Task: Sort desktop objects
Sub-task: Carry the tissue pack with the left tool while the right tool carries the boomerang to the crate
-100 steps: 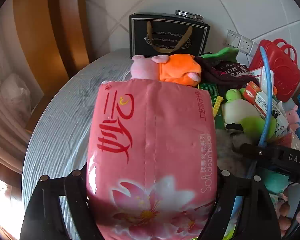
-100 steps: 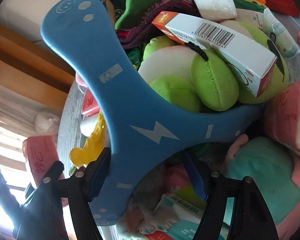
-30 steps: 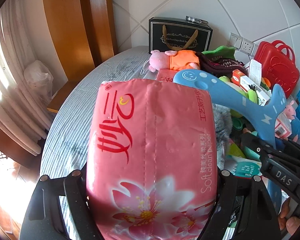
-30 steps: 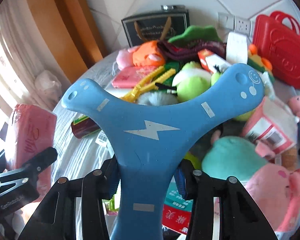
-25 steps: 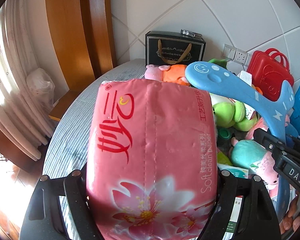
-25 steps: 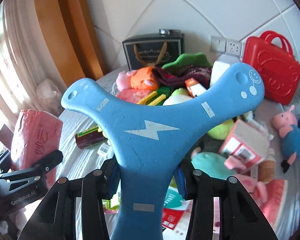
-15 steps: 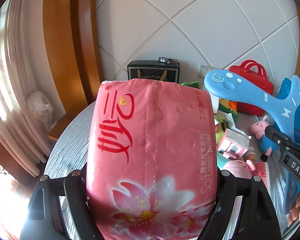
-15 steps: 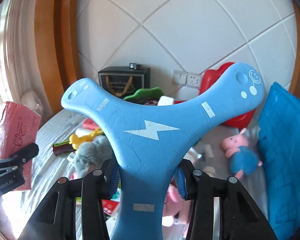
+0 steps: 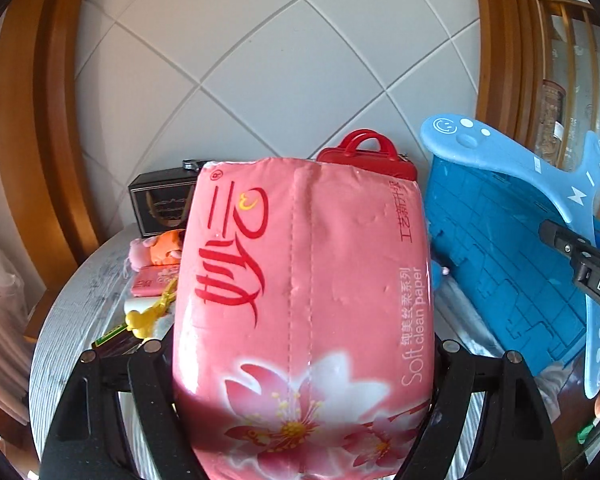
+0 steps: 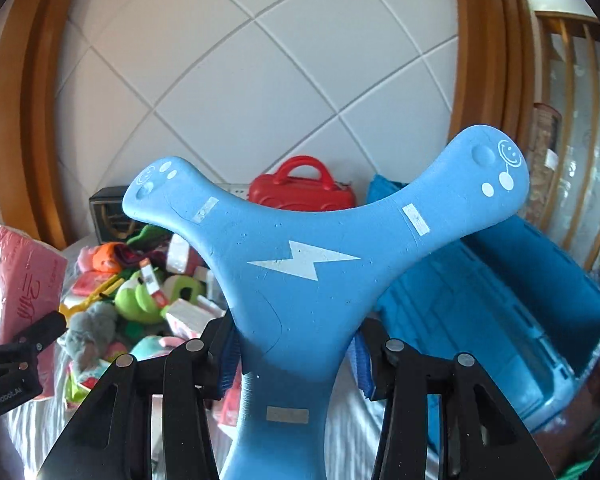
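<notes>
My left gripper (image 9: 300,354) is shut on a pink tissue pack (image 9: 300,300) with red characters and flowers, held up above the table; the pack also shows at the left of the right wrist view (image 10: 16,280). My right gripper (image 10: 292,354) is shut on a blue three-armed foam boomerang (image 10: 300,264) with a white lightning bolt, held high; it also shows at the right of the left wrist view (image 9: 512,164). A blue plastic crate (image 10: 492,320) stands at the right, just behind the boomerang, and shows in the left wrist view (image 9: 500,264).
A pile of plush toys and small boxes (image 10: 148,292) covers the round grey table (image 9: 76,304). A red case (image 10: 300,196) and a black gift bag (image 9: 160,208) stand by the tiled wall. A yellow toy (image 9: 148,312) lies near the left fingers.
Both grippers have risen and turned right, away from the toy pile, each keeping its hold. The blue crate has come into view close by.
</notes>
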`<state>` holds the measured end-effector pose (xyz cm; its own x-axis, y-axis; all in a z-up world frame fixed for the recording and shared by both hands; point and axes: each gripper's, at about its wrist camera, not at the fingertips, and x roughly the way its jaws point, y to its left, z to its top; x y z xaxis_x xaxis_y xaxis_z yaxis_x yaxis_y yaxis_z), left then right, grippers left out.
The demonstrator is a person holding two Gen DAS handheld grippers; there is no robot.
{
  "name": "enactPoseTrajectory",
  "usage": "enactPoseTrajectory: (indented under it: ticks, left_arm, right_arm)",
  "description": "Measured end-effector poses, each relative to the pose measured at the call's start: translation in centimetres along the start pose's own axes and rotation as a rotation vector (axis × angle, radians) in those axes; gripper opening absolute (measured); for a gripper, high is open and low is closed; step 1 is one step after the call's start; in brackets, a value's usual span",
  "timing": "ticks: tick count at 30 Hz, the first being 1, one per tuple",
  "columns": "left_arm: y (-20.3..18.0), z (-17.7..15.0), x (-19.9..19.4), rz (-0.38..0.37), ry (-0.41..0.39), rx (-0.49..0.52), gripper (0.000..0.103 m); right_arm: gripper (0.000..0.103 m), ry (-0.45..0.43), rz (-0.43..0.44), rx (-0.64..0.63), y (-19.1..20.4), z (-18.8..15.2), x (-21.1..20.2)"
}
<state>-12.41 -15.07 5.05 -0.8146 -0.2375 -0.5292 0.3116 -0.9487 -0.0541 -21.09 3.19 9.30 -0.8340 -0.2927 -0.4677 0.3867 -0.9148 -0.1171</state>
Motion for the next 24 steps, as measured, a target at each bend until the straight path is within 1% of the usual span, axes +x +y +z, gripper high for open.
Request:
enactPoseTrajectory:
  ticks: [3,6,8,11,14,17,18,21,24]
  left_arm:
    - [-3.0,0.7,-0.4,-0.042,-0.021,0.038,0.082]
    - [-6.8,1.6,-0.5,-0.076,-0.052,0.069,0.082]
    - [-10.1,2.1,-0.7,-0.105,-0.072,0.087,0.082]
    - [-16.4,3.6,-0.6,-0.147,-0.109,0.107,0.082]
    - [-23.6,5.3,-0.1,-0.185,-0.138,0.109,0.082]
    - [-30.7,6.9,0.9,-0.195,-0.158,0.091,0.082]
    - [-33.0,7.4,1.3,-0.192,-0.148,0.079,0.082]
    - [-38.6,8.5,3.1,-0.225,-0.084,0.062,0.083]
    - [-43.0,8.7,3.8,-0.201,-0.064,0.058,0.083]
  right_arm:
    - [0.045,-0.024,-0.054,0.031,-3.4,0.1,-1.7]
    - [0.045,-0.055,-0.108,0.052,-7.0,0.5,-3.3]
    - [0.045,-0.071,-0.146,0.050,-9.6,0.7,-4.2]
    - [0.045,-0.096,-0.196,0.045,-14.8,1.2,-4.6]
    - [0.045,-0.112,-0.237,0.022,-20.2,1.6,-3.8]
    - [0.045,-0.115,-0.258,-0.010,-26.0,2.0,-2.4]
    - [0.045,-0.112,-0.261,-0.024,-28.0,2.3,-1.8]
    - [0.045,-0.068,-0.252,-0.067,-32.1,2.9,1.1]
    - [0.045,-0.026,-0.242,-0.108,-35.6,3.1,3.7]
